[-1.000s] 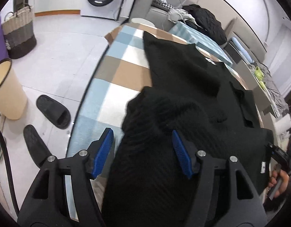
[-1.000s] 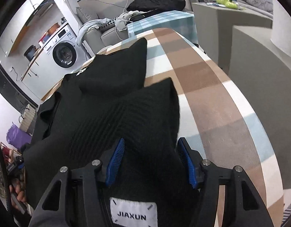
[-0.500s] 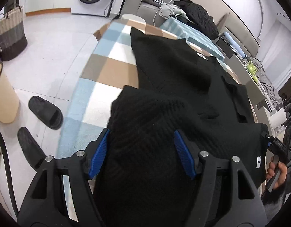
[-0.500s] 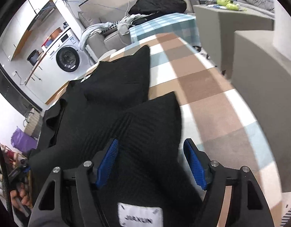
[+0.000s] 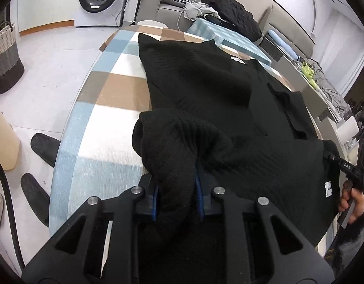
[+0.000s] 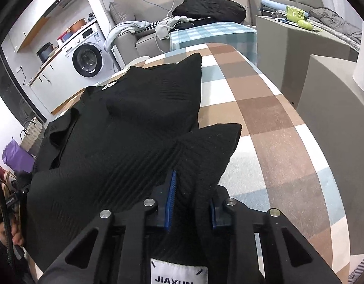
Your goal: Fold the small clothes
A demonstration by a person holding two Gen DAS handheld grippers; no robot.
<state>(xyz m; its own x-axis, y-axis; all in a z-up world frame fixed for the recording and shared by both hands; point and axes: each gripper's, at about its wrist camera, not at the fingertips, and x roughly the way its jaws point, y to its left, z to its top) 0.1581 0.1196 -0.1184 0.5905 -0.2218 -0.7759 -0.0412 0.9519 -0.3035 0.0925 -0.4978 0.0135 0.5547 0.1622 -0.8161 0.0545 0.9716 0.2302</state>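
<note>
Both grippers, spread a second ago, are now closing. The left gripper point(image 5: 176, 190) and right gripper point(image 6: 192, 201) are each pinching bunched black sweater point(image 5: 229, 108) hem.

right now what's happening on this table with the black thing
A person is folding a black knit sweater spread on a checked tablecloth. The left gripper and the right gripper are each closing on a bunched near edge of the knit, fabric pinched between the blue pads. The fold itself hasn't begun.
</note>
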